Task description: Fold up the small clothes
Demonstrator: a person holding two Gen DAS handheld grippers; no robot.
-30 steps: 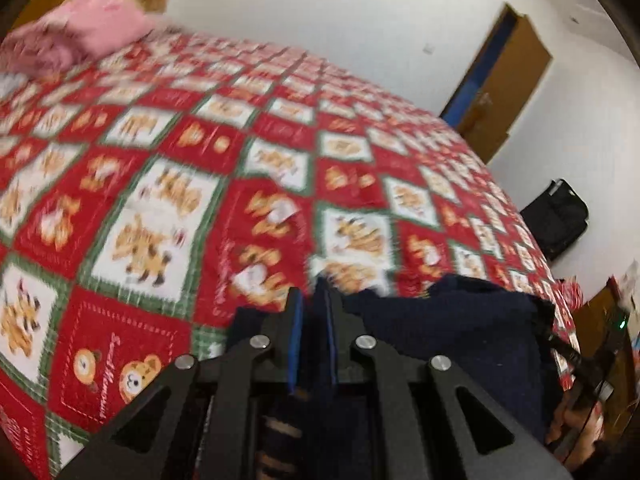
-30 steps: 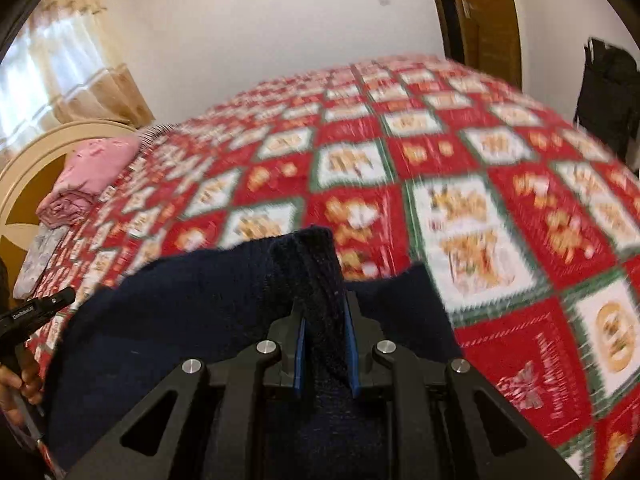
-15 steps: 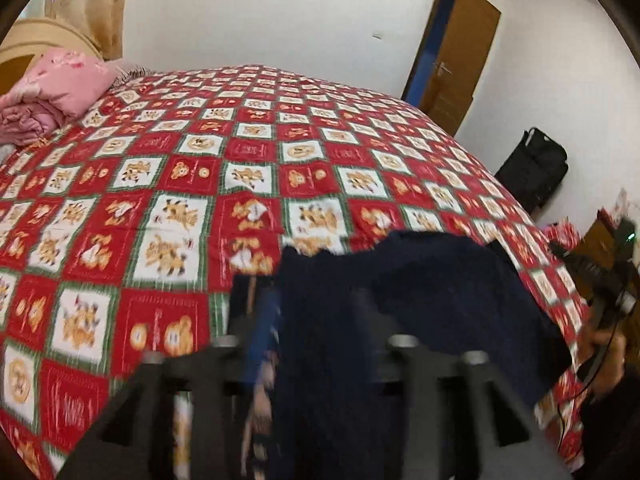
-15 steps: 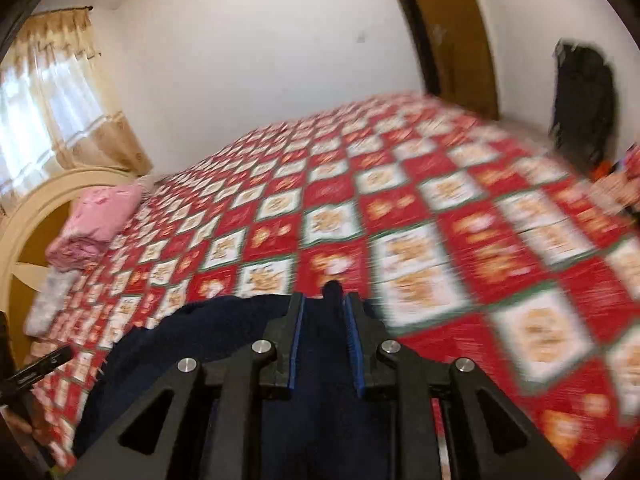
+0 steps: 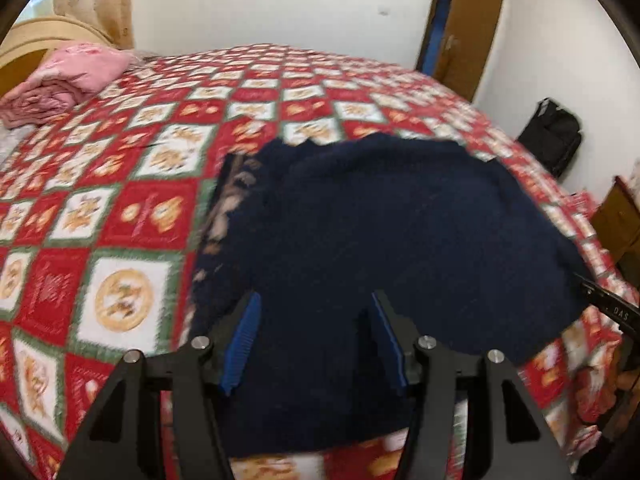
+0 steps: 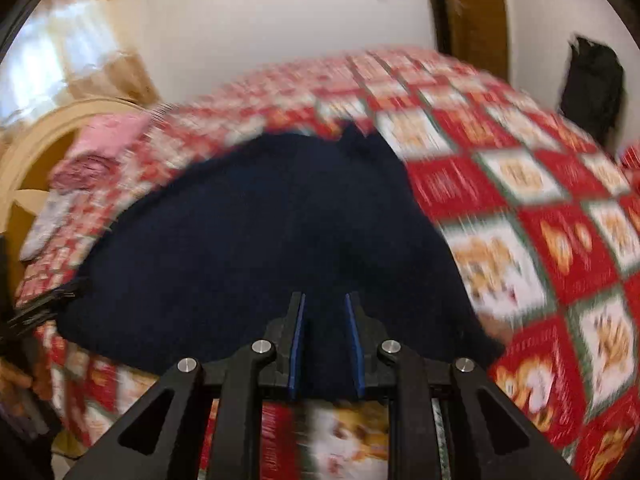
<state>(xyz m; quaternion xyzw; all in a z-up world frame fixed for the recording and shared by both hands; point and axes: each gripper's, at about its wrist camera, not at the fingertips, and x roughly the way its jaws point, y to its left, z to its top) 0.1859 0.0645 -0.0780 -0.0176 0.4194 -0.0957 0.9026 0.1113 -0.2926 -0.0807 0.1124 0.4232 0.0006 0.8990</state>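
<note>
A dark navy knitted garment (image 5: pixel 392 232) lies spread flat on the red patterned bedspread (image 5: pixel 120 184); a strip with a tan pattern shows along its left edge. My left gripper (image 5: pixel 316 312) is open, its blue-padded fingers wide apart just above the garment's near edge, holding nothing. In the right wrist view the same garment (image 6: pixel 260 232) lies ahead, and my right gripper (image 6: pixel 325 308) is open a little over its near edge, with nothing between the pads. The right wrist view is blurred by motion.
Folded pink cloth (image 5: pixel 68 76) lies at the bed's far left by a curved headboard (image 6: pixel 44 140). A wooden door (image 5: pixel 464 28) and a black bag (image 5: pixel 554 136) stand at the right. The other gripper's tip (image 5: pixel 612 312) shows at the right edge.
Both grippers were shut on the navy garment, holding it up. They have let it go and opened, the left wide, and the garment now lies flat on the bed.
</note>
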